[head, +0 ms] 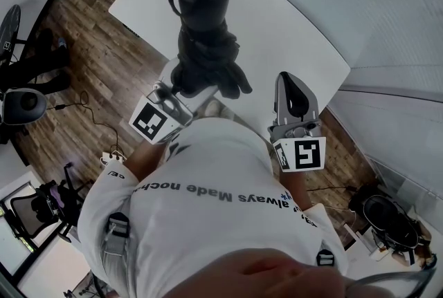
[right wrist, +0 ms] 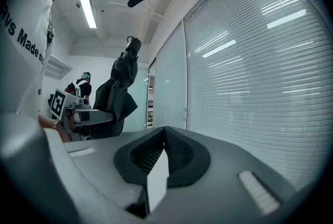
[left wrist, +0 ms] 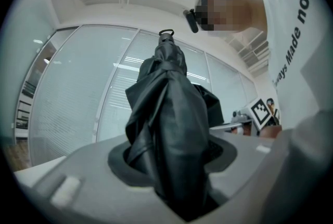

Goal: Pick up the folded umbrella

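My left gripper [head: 181, 90] is clamped on the umbrella [head: 205, 41], with its jaws partly apart around the bunched fabric. The umbrella stands upright over the table [head: 297, 34], strap end uppermost. My right gripper [head: 289, 82] is closed on nothing. It sits beside the umbrella, not touching it.

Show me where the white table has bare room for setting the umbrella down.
The white table shows bare in a wide band between the umbrella and its curved right edge, and at its far-left corner. The near edge is crowded by the left gripper, shut on the umbrella, and the right gripper.
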Motion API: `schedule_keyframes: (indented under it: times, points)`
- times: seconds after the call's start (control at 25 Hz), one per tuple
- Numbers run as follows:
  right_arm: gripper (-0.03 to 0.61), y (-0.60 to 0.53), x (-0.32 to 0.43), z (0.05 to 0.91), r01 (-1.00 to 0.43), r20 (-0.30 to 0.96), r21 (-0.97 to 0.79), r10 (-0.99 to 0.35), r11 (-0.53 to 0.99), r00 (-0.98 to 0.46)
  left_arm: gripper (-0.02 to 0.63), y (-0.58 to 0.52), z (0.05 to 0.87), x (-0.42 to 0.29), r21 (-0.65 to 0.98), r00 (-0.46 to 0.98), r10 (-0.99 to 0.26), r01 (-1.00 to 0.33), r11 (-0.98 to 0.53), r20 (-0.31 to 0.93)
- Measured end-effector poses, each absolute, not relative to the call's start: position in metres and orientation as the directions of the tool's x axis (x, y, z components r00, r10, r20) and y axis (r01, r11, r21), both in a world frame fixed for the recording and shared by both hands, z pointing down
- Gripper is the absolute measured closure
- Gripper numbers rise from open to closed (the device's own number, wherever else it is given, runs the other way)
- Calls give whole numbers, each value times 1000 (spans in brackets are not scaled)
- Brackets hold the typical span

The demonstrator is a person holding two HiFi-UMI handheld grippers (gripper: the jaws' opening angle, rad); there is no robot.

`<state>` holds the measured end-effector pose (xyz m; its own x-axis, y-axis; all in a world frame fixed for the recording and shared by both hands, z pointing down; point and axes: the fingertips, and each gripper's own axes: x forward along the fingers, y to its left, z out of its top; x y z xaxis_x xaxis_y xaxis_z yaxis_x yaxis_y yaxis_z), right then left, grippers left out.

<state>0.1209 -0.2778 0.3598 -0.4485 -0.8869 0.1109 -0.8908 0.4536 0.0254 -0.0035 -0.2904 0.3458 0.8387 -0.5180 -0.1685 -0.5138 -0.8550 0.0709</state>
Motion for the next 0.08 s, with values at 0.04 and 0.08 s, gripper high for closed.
schedule_keyframes:
  times: [0.04, 0.08]
  points:
    - [577, -278, 121, 361, -891, 111, 25, -887, 453, -448, 385, -291, 346, -3, 71, 839, -517, -513, -855, -169]
    - [577, -278, 121, 362, -891, 111, 26, -887, 453, -448, 385, -291, 347, -3, 72, 839, -517, -512, -856, -169]
